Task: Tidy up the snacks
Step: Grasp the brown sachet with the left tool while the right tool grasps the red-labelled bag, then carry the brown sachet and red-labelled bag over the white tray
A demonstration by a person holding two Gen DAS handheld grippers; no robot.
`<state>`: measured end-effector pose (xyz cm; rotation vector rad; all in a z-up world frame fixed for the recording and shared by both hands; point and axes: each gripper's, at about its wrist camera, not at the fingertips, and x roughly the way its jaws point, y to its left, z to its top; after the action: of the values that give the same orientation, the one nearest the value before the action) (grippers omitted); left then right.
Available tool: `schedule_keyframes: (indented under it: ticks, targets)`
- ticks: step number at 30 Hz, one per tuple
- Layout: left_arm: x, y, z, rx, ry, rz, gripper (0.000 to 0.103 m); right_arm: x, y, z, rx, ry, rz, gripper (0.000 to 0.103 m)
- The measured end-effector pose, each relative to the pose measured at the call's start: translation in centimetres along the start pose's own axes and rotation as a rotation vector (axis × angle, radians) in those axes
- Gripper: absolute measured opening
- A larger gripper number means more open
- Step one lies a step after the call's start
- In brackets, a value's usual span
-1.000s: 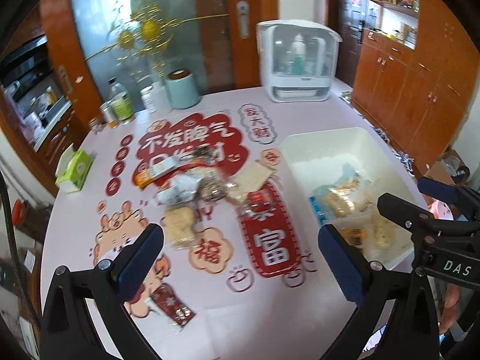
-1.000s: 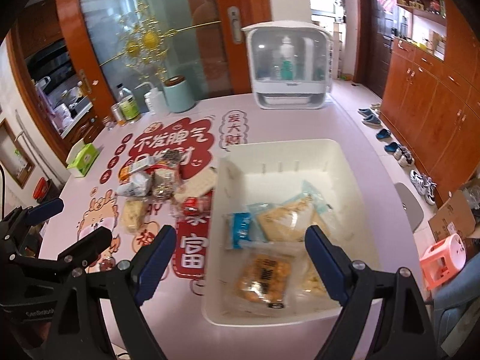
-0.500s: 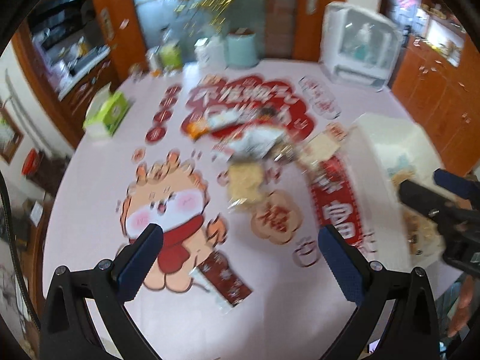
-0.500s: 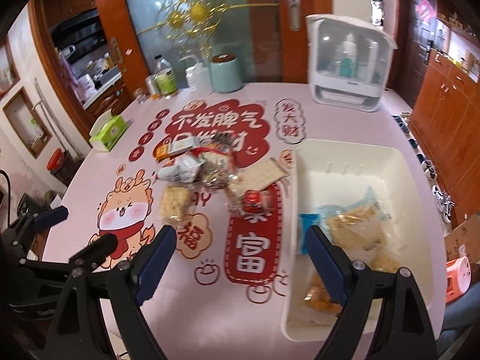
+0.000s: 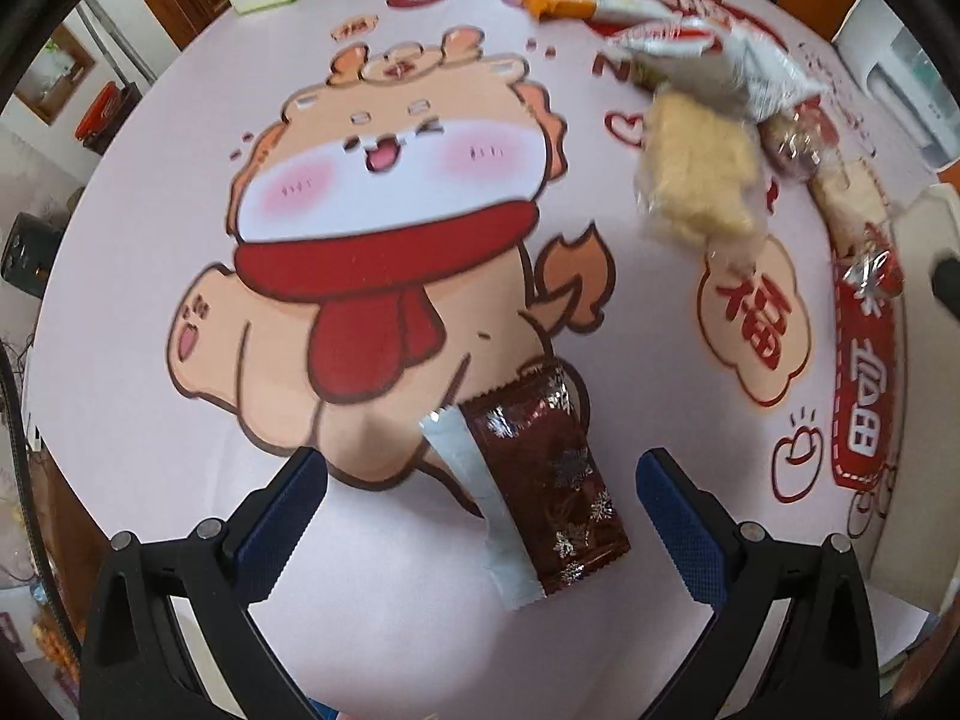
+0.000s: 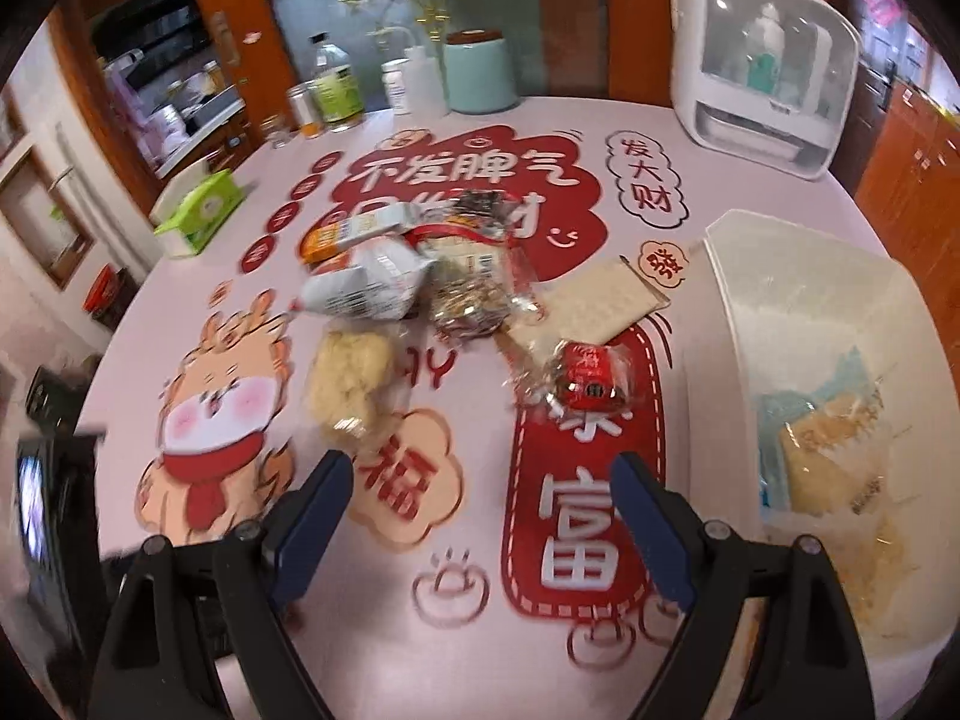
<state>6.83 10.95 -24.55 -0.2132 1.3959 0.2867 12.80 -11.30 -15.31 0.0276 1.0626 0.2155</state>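
On the pink table (image 6: 492, 120) with its cartoon dragon and red signs, a green tissue box (image 6: 201, 210) sits at the far left. Next comes a heap of snacks (image 6: 420, 276): an orange bar, a white bag, a pale puffed cake in clear wrap, a shiny candy, a flat cracker and a small red sweet. At the right, a white bin (image 6: 780, 312) holds a blue pack and some yellow snacks in clear wrap.

The left gripper (image 5: 480, 492) points straight down at the table. Its blue fingers are spread wide, and a dark brown snack bar (image 5: 546, 474) with silver snowflakes lies flat between them, untouched. A pale wrapper lies beside the bar.

The right gripper (image 6: 480, 510) tilts down over the red sign, fingers wide apart, holding nothing
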Motion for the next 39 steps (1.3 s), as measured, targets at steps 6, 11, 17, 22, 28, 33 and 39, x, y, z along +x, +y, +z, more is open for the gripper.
schedule_keyframes:
  ticks: [6, 11, 17, 22, 28, 33, 39]
  targets:
    - [1.9, -0.8, -0.6, 0.002, 0.062, -0.028, 0.096, 4.5, -1.6, 1.2, 0.083, -0.028, -0.124, 0.088]
    - [1.8, -0.7, -0.4, 0.005, 0.043, -0.029, 0.088, 7.0, -1.3, 2.2, 0.058, -0.026, -0.165, 0.088]
    - [0.7, -1.2, 0.3, 0.060, -0.010, -0.052, 0.047, 9.9, -2.4, 2.6, 0.099, 0.022, -0.242, 0.088]
    - [0.2, -1.7, 1.1, 0.074, -0.015, -0.081, 0.044, 10.7, -2.4, 2.7, 0.092, 0.032, -0.286, 0.076]
    - [-0.5, -2.1, 1.9, 0.098, -0.028, -0.097, 0.043, 10.4, -2.2, 2.4, 0.059, 0.046, -0.284, 0.054]
    - [-2.4, -2.8, 3.4, 0.148, -0.092, -0.096, 0.043, 8.9, -2.2, 1.7, 0.085, 0.080, -0.191, 0.047]
    - [-5.8, -3.9, 2.9, 0.198, -0.186, -0.087, 0.043, 5.6, -1.7, 0.6, 0.081, 0.060, -0.102, 0.046]
